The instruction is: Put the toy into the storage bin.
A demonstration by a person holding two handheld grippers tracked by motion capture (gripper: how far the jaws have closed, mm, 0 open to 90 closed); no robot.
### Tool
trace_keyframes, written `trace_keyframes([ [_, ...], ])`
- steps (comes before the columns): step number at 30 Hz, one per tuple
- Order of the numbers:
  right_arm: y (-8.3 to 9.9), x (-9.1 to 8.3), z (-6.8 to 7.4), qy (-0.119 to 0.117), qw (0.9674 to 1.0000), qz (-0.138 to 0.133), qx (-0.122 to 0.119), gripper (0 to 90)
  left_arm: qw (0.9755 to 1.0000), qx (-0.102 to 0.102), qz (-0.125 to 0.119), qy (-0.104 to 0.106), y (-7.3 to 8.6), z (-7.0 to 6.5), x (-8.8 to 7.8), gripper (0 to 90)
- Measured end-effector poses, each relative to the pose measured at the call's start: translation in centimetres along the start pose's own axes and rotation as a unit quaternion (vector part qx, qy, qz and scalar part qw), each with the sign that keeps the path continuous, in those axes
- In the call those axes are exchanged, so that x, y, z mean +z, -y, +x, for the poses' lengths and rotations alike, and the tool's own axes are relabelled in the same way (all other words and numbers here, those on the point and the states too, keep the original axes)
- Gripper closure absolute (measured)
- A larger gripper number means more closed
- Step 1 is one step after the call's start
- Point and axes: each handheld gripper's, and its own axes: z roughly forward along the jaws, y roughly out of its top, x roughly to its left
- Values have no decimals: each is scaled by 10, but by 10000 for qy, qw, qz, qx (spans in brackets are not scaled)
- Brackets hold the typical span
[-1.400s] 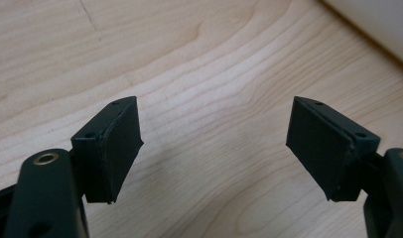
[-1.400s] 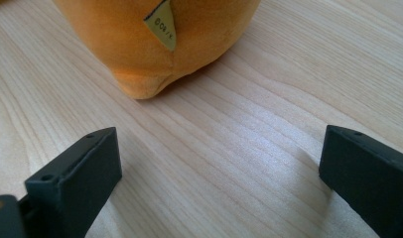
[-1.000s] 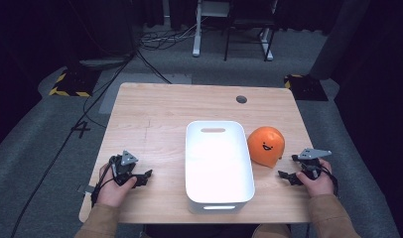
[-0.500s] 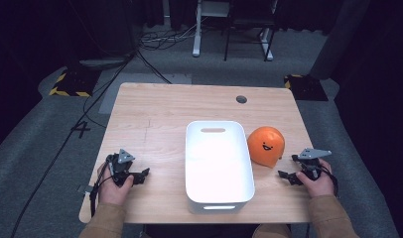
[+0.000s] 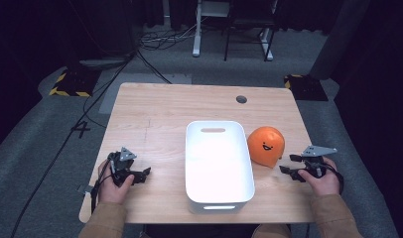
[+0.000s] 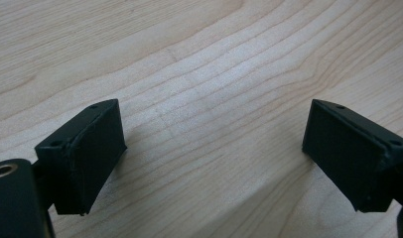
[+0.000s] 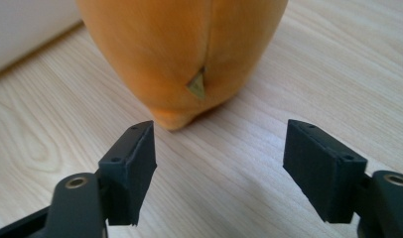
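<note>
Nothing moved yet: orange toy (image 5: pixel 265 145) sits on counter (image 5: pixel 155 114) right of white bin (image 5: pixel 218 166). Right tongs (image 5: pixel 287 170) just narrowing, empty; left tongs (image 5: pixel 146 173) just widening, empty.

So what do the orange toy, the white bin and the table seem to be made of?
Orange toy: likely soft plush fabric, matt and faintly fuzzy, with a sewn seam and a small tag. White bin: probably moulded plastic, smooth with a slight sheen, rounded corners and a cut-out handle. Table: pale wood or wood-look laminate, matt, with grain lines.
</note>
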Motion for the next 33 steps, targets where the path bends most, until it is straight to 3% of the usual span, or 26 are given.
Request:
trace_keyframes([
  [3,-5,-5,4,-38,9998,-191,106,301,10000,7,-6,39,0,0,1,93],
  [11,-29,-24,17,-110,9989,-441,-118,296,10000,28,22,47,-2,0,3,68],
  [22,-52,-40,22,-162,9968,-769,-130,312,10000,38,22,36,-2,0,3,64],
  [33,-73,-49,21,-229,9909,-1322,-102,432,10000,37,25,35,-2,0,3,65],
])
